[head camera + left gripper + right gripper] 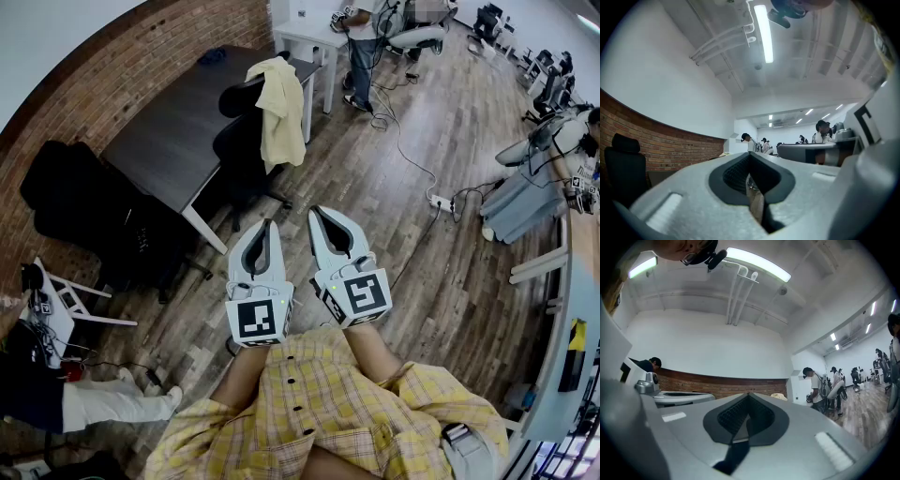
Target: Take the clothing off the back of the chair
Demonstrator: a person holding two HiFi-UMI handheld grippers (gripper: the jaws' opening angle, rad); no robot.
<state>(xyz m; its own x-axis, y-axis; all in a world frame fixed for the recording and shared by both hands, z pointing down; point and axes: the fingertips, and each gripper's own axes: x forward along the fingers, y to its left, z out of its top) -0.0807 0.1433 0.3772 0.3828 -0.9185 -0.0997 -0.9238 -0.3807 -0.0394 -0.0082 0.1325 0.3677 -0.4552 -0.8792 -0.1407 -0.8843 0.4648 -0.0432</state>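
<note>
In the head view a pale yellow garment (279,108) hangs over the back of a black office chair (236,145), which is pushed up to a dark table (173,131). My left gripper (266,225) and right gripper (317,214) are side by side in front of my chest. They point toward the chair and are well short of it. Both are shut with nothing between the jaws. The left gripper view shows its jaw tips (750,154) meeting. In the right gripper view the tips (749,394) also meet, and the garment (778,396) is a small pale shape far beyond them.
A power strip (441,200) and cables lie on the wood floor right of the chair. A person (361,47) stands by a white table (305,37) at the back. Black seats (70,192) line the brick wall at left. A seated person's legs (112,398) stretch out at lower left.
</note>
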